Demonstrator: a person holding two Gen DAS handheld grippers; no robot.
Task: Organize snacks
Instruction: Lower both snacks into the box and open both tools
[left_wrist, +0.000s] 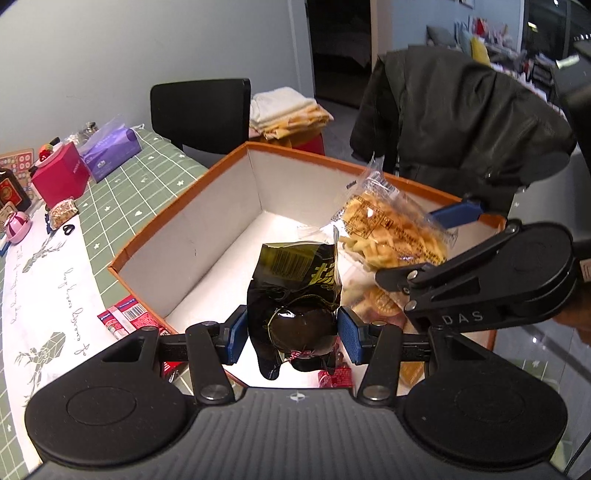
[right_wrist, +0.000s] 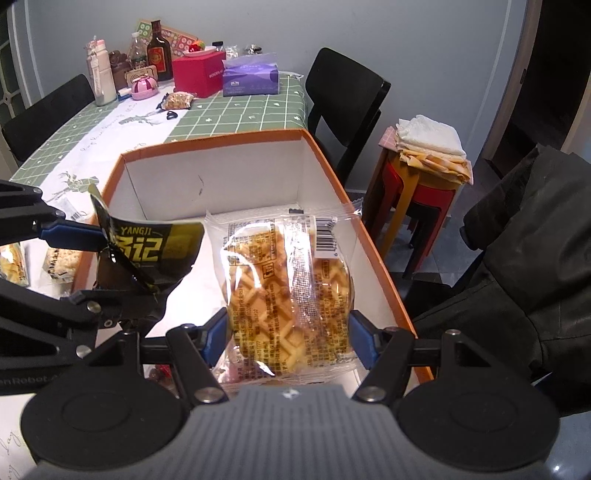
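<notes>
My left hand-held gripper (left_wrist: 291, 334) clamps black snack pouch (left_wrist: 295, 291); right hand-held gripper (right_wrist: 290, 338) clamps clear waffle pack (right_wrist: 290, 291) (both over orange-rimmed box (right_wrist: 221, 142) on bench (right_wrist: 236, 110)).

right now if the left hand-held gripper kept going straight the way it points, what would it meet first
Probably the white floor of the orange-rimmed cardboard box. The left hand-held gripper points down into it, clamping a black and gold snack packet; the packet would likely land first, though depth is unclear.
</notes>
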